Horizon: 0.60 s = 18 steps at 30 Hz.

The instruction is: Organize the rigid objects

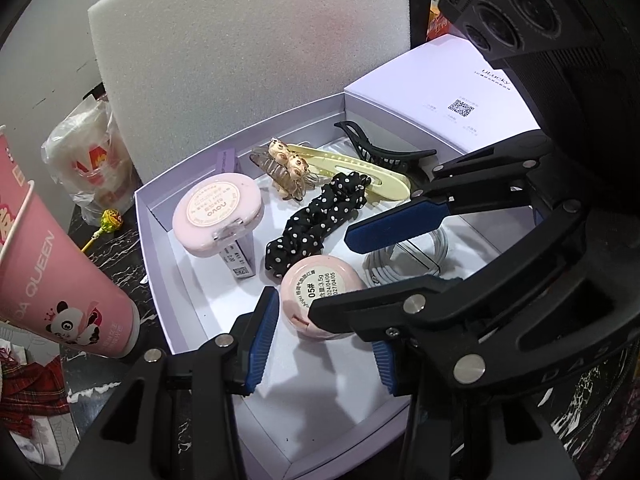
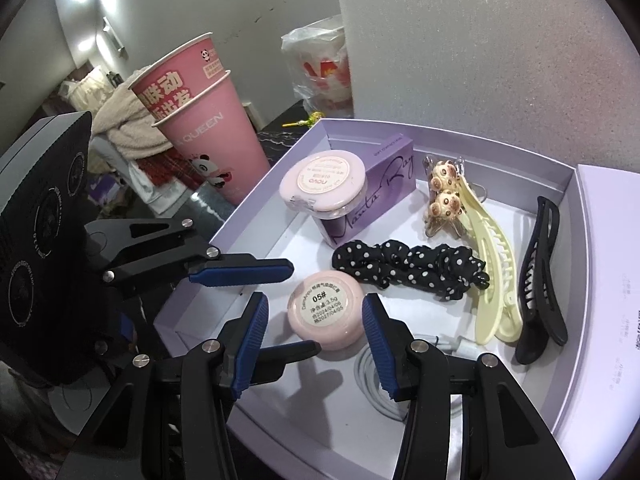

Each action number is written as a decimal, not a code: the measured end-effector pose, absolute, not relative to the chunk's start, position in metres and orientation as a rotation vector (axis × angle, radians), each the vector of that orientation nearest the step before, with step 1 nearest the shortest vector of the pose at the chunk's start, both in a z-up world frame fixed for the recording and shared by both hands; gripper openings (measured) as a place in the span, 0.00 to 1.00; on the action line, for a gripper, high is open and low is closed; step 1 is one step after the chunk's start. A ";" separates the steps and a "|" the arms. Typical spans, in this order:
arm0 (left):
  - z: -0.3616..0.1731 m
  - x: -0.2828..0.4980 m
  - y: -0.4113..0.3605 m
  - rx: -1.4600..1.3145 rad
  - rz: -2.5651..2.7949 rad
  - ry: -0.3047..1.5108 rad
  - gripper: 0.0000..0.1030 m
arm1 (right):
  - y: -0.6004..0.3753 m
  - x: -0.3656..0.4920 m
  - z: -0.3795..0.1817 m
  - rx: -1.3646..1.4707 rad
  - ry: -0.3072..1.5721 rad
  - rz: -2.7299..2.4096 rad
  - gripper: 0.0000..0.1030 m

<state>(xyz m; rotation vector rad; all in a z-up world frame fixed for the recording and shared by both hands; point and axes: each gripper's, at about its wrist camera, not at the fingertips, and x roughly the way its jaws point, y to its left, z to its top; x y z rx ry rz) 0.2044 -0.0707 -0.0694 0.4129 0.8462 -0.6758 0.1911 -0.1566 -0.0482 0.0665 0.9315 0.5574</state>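
Pink round compact [image 2: 326, 316] was seen lying in the lavender box [image 2: 440, 136], framed by both spread, empty hand-held grippers, left [image 1: 320, 344] and right [image 2: 316, 344]; a closing pinch was judged next.

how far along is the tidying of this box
Done: hair clips, scrunchie and the large compact already lie in the lavender box. In hand: nothing; both tongs, left and right, stand open around the small pink compact. Left: placing it.

Bright, sharp frames (fisheye-warped edges)
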 end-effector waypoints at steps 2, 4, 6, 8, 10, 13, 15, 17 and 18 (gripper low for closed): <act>-0.069 0.205 -0.072 0.414 -0.668 0.845 0.42 | -0.158 0.188 -0.047 0.065 0.928 0.551 0.47; -0.067 0.204 -0.072 0.416 -0.659 0.844 0.42 | -0.160 0.187 -0.046 0.062 0.925 0.541 0.48; -0.066 0.203 -0.070 0.417 -0.645 0.845 0.42 | -0.162 0.185 -0.045 0.061 0.923 0.526 0.51; -0.065 0.202 -0.070 0.426 -0.624 0.846 0.42 | -0.165 0.185 -0.043 0.065 0.922 0.514 0.52; -0.064 0.200 -0.070 0.429 -0.612 0.846 0.42 | -0.168 0.185 -0.042 0.066 0.923 0.498 0.54; -0.064 0.197 -0.071 0.432 -0.599 0.850 0.42 | -0.172 0.182 -0.038 0.056 0.920 0.458 0.60; -0.062 0.195 -0.071 0.428 -0.590 0.850 0.42 | -0.174 0.180 -0.034 0.044 0.923 0.433 0.62; -0.059 0.193 -0.070 0.423 -0.578 0.849 0.42 | -0.176 0.178 -0.030 0.034 0.923 0.406 0.65; -0.057 0.191 -0.070 0.421 -0.568 0.847 0.42 | -0.178 0.176 -0.028 0.029 0.923 0.392 0.66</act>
